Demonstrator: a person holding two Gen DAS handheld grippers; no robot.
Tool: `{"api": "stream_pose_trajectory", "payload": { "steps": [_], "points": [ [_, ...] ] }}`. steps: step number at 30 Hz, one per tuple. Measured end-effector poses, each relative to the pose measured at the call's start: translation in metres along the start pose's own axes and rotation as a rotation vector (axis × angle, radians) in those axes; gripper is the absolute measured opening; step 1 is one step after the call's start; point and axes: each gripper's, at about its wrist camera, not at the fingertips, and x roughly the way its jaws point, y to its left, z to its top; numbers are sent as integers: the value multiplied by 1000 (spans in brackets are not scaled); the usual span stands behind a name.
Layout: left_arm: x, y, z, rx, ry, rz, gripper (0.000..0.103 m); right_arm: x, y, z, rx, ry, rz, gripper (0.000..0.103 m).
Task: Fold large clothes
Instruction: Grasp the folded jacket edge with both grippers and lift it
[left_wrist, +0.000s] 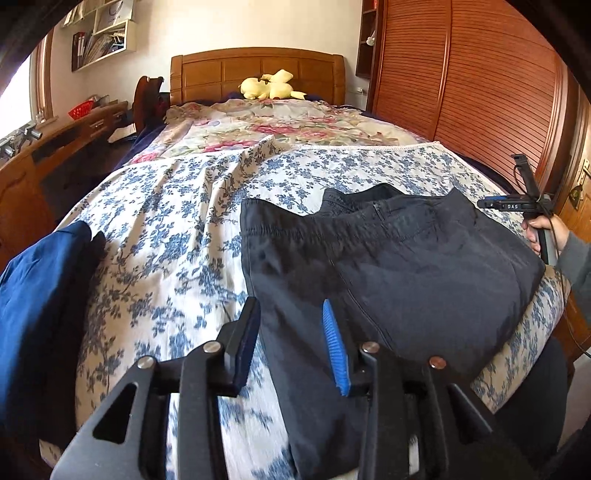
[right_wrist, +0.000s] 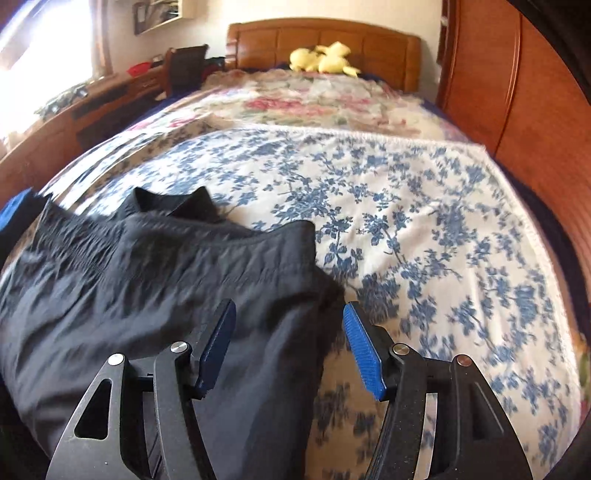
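Note:
A pair of black trousers (left_wrist: 388, 266) lies folded on the blue-flowered bedspread (left_wrist: 177, 221), waistband toward the headboard. My left gripper (left_wrist: 291, 310) is open just above the trousers' near left edge, with nothing between its blue pads. In the right wrist view the trousers (right_wrist: 147, 280) fill the lower left. My right gripper (right_wrist: 290, 314) is open over their right edge, empty. The right gripper's handle and the hand on it show at the right edge of the left wrist view (left_wrist: 532, 206).
A dark blue garment (left_wrist: 40, 306) lies at the bed's left edge. A pink-flowered quilt (left_wrist: 288, 125) and a yellow plush toy (left_wrist: 271, 86) lie toward the wooden headboard. A desk (left_wrist: 44, 155) stands to the left and a wooden wardrobe (left_wrist: 480, 85) to the right.

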Motion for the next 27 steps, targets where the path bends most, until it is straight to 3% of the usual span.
{"api": "stream_pose_trajectory", "payload": {
  "steps": [9,17,19,24,25,27],
  "points": [
    [75,35,42,-13,75,9,33,56,-9,10,35,100,26,62],
    [137,48,59,-3,127,18,34,70,-7,3,43,119,62,59],
    [145,50,62,-13,131,6,34,69,-5,3,37,115,67,54],
    [163,57,67,-47,147,-34,33,60,9,8,-44,74,52,17],
    [165,57,68,-46,142,-39,33,57,10,9,-52,55,47,16],
    [167,59,72,-46,142,-51,17,50,11,14,-61,17,44,11]
  ]
}}
